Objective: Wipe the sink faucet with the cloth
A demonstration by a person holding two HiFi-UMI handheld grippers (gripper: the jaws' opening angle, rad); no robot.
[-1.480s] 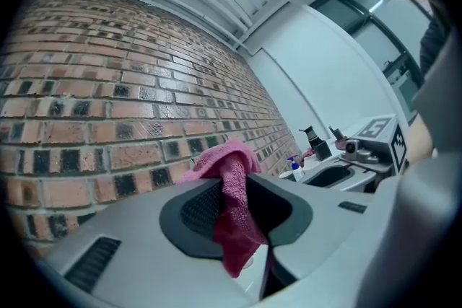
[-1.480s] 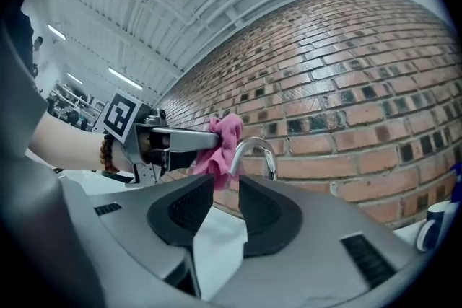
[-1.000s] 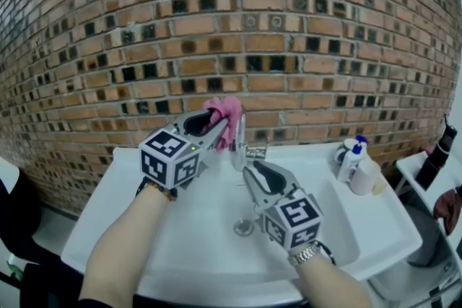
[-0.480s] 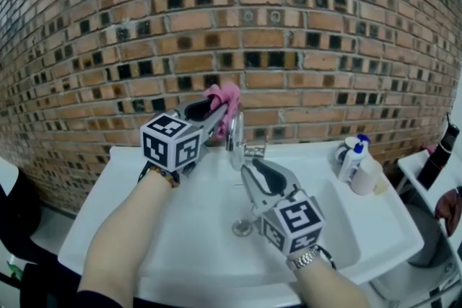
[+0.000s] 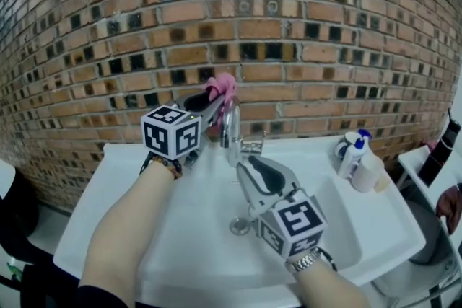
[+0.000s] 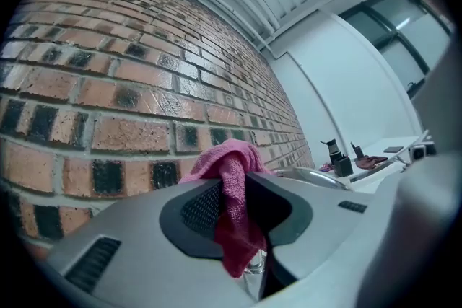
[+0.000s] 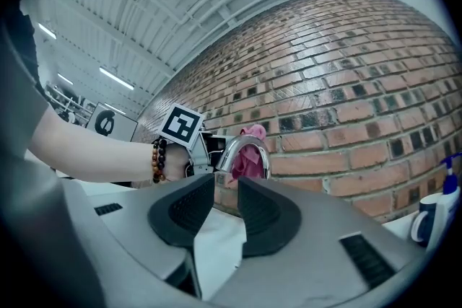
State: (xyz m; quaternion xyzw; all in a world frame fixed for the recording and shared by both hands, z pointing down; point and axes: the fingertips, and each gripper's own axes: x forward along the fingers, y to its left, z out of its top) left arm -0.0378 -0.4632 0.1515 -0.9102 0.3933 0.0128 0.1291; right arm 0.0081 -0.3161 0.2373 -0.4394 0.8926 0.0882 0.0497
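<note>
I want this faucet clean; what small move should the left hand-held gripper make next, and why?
Probably slide the pink cloth down along the faucet: the left hand-held gripper holds it beside the spout's top, and the right hand-held gripper hangs open, empty.

Left tongs (image 5: 214, 96), cloth (image 5: 222, 85) farther behind faucet (image 5: 231, 125)

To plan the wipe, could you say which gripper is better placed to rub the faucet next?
Left: the left gripper grips the pink cloth beside the faucet; the right gripper is open, empty, lower over the sink.
</note>
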